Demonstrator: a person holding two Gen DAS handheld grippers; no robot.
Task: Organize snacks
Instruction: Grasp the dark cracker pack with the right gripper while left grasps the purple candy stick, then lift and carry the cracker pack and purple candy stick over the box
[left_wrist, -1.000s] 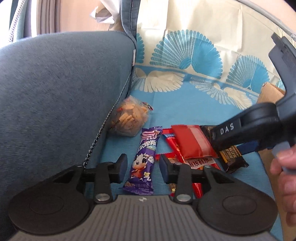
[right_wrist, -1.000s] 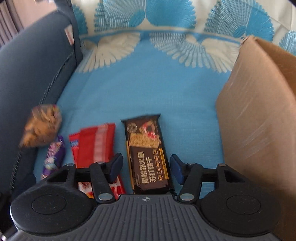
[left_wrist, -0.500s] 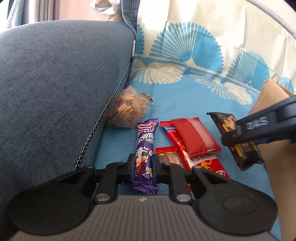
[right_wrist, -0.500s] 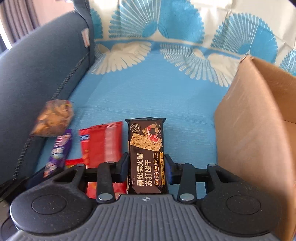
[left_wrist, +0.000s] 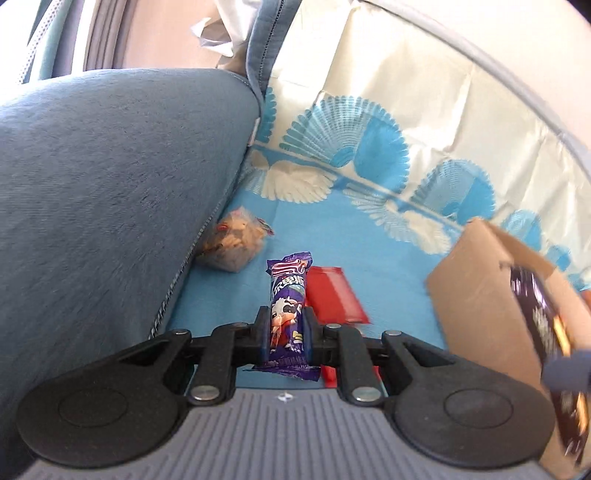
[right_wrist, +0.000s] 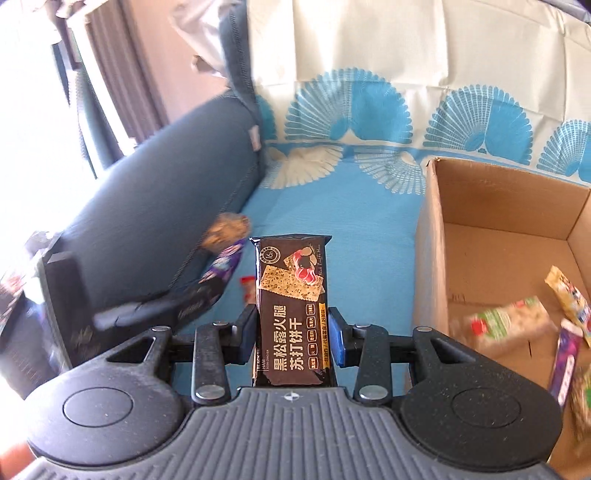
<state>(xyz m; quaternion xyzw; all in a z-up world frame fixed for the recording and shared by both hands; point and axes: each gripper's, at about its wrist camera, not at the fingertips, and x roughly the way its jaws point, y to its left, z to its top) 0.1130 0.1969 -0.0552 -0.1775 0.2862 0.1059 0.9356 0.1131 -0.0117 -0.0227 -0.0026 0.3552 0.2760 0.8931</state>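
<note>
A blue seat cover (left_wrist: 373, 240) printed with white and blue fans spreads ahead of both sets of jaws, bounded on their left by a grey-blue sofa armrest (left_wrist: 110, 177). To the right of the right gripper's jaws stands an open cardboard box (right_wrist: 432, 236); inside it lie a green-and-red snack pack (right_wrist: 509, 321), a yellow packet (right_wrist: 567, 291) and a purple wrapper (right_wrist: 563, 360), all blurred.

The right gripper (right_wrist: 292, 338) is clamped on a dark brown soda cracker pack (right_wrist: 290, 306), which stands lengthwise between the pads with its top end reaching well beyond the fingertips, clear of the cover. The left gripper (left_wrist: 286, 338) is clamped on a purple milk candy bar (left_wrist: 288, 310) with a cartoon cow, held lengthwise too, its far end past the fingertips.

Just right of the left jaws and beyond them a red packet (left_wrist: 332, 295) lies flat on the cover. Farther ahead and to their left, a clear bag of biscuits (left_wrist: 236, 243) rests against the armrest's seam.
</note>
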